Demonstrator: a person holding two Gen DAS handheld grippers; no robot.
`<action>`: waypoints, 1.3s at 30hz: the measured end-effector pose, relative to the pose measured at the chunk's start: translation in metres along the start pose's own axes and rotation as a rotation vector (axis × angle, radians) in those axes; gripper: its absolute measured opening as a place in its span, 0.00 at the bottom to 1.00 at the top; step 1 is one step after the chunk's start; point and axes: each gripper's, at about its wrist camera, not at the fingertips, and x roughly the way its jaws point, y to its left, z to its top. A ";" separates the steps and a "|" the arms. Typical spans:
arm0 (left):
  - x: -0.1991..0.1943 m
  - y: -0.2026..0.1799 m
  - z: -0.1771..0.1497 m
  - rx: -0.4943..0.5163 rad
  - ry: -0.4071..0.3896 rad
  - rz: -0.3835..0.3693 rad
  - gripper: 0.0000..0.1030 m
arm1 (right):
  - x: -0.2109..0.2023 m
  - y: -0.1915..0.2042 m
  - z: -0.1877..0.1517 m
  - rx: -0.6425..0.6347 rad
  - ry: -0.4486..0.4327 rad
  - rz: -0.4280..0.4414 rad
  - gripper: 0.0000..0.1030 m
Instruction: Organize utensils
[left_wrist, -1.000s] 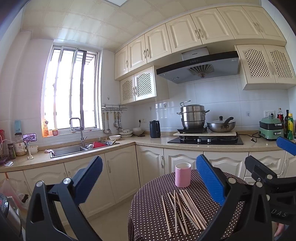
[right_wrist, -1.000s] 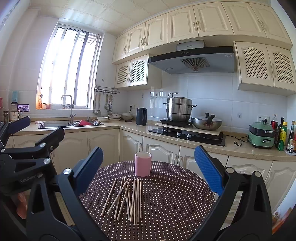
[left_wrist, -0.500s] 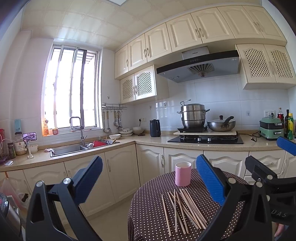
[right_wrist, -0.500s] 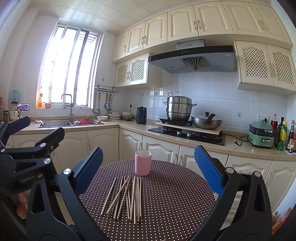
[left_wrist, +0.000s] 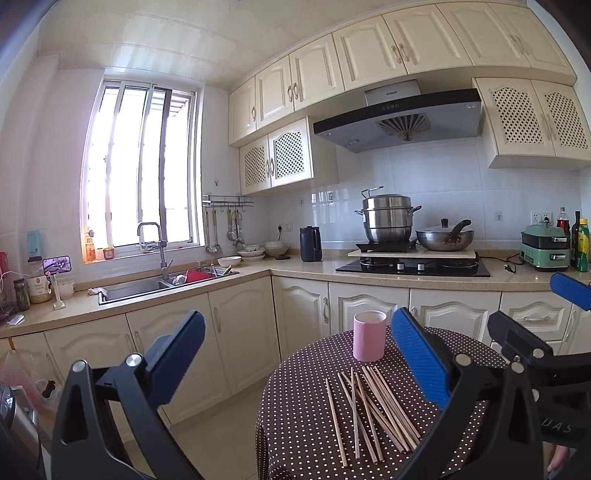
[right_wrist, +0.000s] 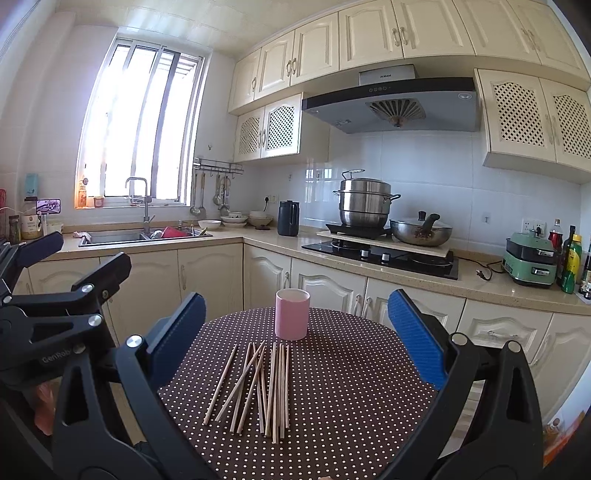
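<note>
While both claws hang spread wide and grip nothing, the round worktop (right_wrist: 351, 387) under its brown dotted cloth carries the task's things: one pink cup (right_wrist: 291, 314) standing upright toward the far side, and a loose heap of wooden chopsticks (right_wrist: 262, 384) lying flat just in front of it. About a dozen sticks can be counted in the right wrist view, though several cross and overlap, so the exact number cannot be told; most lie nearly parallel, pointing toward the cup, with three or four fanned out to the left. What the cup holds cannot be seen from this low angle; no stick rises above its rim. The left claw (left_wrist: 295, 358) shows its two blue pads well apart above the worktop's near left edge, the cup (left_wrist: 369, 336) and chopsticks (left_wrist: 369, 410) lying in the gap's right half. The right claw (right_wrist: 295, 332) frames the cup and the heap between its two blue pads, above the cloth and touching neither. Beyond, the kitchen counter (right_wrist: 480, 284) carries one black kettle (right_wrist: 288, 218), one stacked steel steamer pot (right_wrist: 365, 203) and one lidded wok (right_wrist: 421, 229) on the hob, one green appliance (right_wrist: 532, 262) and a few bottles at the far right. One double sink (right_wrist: 122, 236) sits below the window with a red item in its right basin.
</note>
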 end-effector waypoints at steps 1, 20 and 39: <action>0.004 0.000 -0.002 0.000 0.009 0.002 0.96 | 0.004 0.001 -0.002 -0.002 0.007 0.004 0.94; 0.105 -0.010 -0.038 0.006 0.173 -0.030 0.96 | 0.103 -0.005 -0.039 0.019 0.190 0.059 0.94; 0.276 -0.010 -0.155 -0.017 0.790 -0.189 0.96 | 0.237 -0.041 -0.126 0.010 0.587 0.034 0.94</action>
